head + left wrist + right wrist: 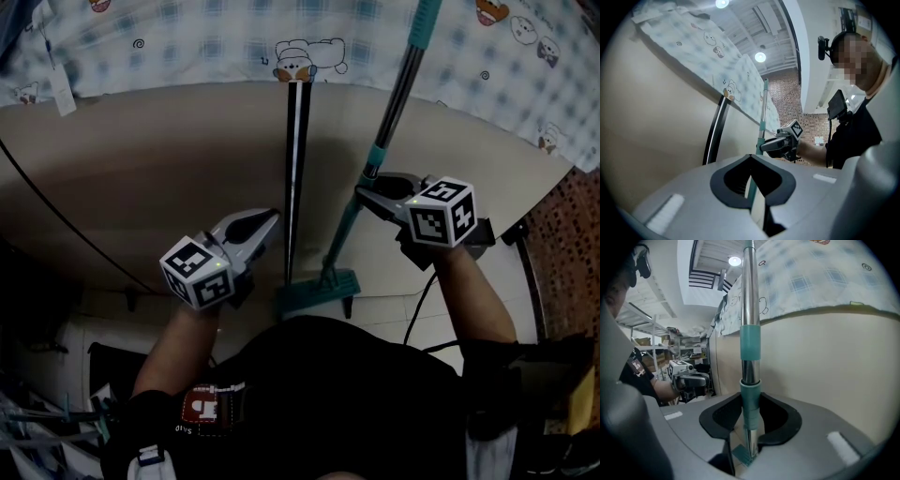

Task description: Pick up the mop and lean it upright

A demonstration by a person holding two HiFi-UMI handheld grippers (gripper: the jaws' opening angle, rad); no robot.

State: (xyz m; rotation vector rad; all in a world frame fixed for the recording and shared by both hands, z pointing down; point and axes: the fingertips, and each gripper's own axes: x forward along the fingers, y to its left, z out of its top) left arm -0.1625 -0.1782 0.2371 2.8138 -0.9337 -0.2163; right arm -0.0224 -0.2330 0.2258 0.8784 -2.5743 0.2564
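The mop stands nearly upright, its steel and teal pole (398,89) leaning against the patterned sheet, its teal head (317,292) on the floor by my feet. My right gripper (367,190) is shut on the pole just above the teal collar. In the right gripper view the pole (750,343) runs straight up between the jaws, with the mop head (742,454) showing below. My left gripper (267,220) hangs left of the mop, shut with nothing in it. In the left gripper view, the pole (763,112) and the right gripper (771,145) lie beyond its joined tips (751,158).
A beige bed side (141,169) fills the far side under a checked cartoon sheet (187,37). A thin black slat (297,169) stands against it between the grippers. A black cable (56,216) curves at left. Brick-patterned surface (572,225) lies at right.
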